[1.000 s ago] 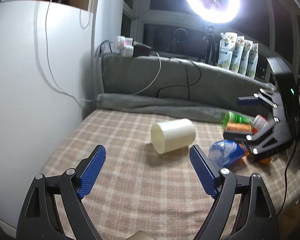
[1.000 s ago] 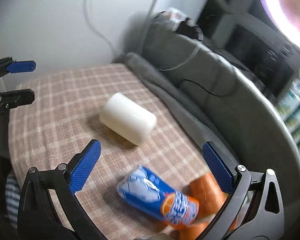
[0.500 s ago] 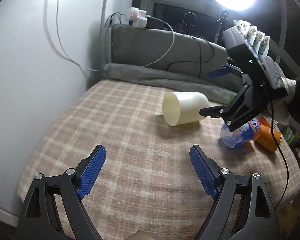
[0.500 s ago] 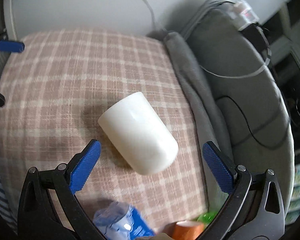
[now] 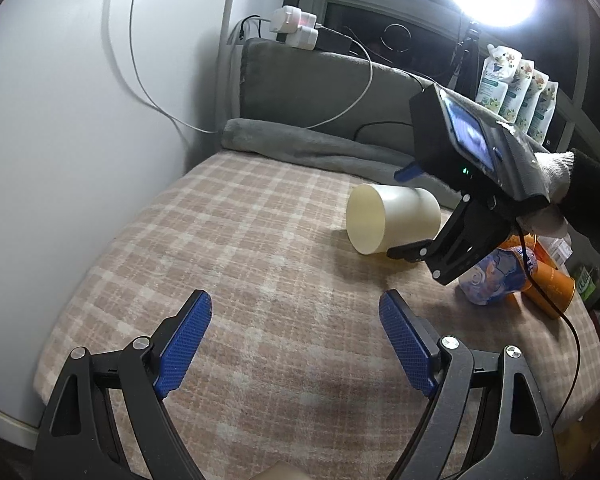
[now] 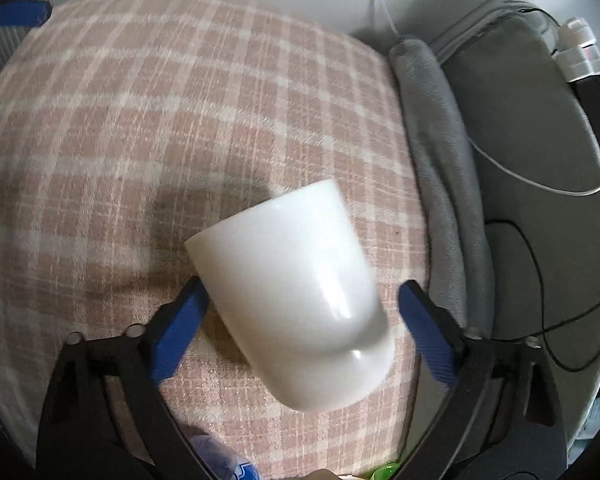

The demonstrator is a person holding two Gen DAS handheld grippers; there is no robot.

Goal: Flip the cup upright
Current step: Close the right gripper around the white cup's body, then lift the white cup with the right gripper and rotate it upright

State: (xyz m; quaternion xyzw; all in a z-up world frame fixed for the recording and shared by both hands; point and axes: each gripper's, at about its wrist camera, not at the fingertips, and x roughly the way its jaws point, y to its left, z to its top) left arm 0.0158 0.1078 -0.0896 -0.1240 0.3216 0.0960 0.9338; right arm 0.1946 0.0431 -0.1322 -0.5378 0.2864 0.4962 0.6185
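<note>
A white cup (image 5: 392, 222) lies on its side on the plaid blanket (image 5: 240, 264), mouth facing left toward my left gripper. My right gripper (image 6: 302, 316) is open and straddles the cup (image 6: 296, 296) from above, one blue pad (image 6: 180, 322) close to its left side, the other pad (image 6: 430, 334) a little off its right side. The right gripper also shows in the left wrist view (image 5: 452, 232), around the cup's closed end. My left gripper (image 5: 296, 340) is open and empty, low over the blanket, well short of the cup.
A blue and orange pouch (image 5: 496, 276) and an orange can (image 5: 552, 288) lie right of the cup. A grey rolled blanket (image 5: 308, 144) and grey cushion (image 5: 320, 84) with cables border the far side. A white wall (image 5: 80, 120) stands at left.
My right gripper has come down over the cup, which now sits between its pads. My left gripper has drawn back and tilted a little. The cup lies as before.
</note>
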